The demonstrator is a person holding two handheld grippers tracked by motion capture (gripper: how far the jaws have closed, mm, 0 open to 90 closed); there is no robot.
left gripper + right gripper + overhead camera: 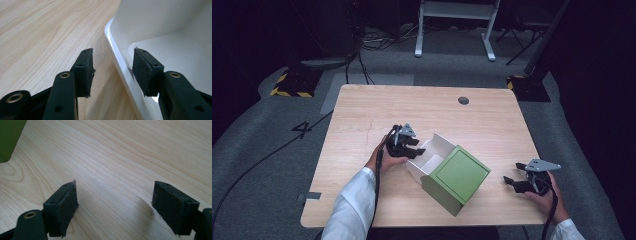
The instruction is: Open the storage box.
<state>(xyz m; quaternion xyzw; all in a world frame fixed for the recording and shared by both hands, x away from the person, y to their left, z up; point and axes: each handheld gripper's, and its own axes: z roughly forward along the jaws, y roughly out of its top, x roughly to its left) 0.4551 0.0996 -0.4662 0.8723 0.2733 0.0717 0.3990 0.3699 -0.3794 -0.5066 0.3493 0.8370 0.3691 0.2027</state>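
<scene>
On the table, left claw astride box rim, right claw apart

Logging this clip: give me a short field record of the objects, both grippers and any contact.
surface: wooden table
object: green box with an open white inside, lying mid-table
left gripper: open, fingers straddling the box's white wall, one outside, one inside
right gripper: open, over bare table, apart from the box
contact: cannot tell whether the left fingers touch the wall
</scene>
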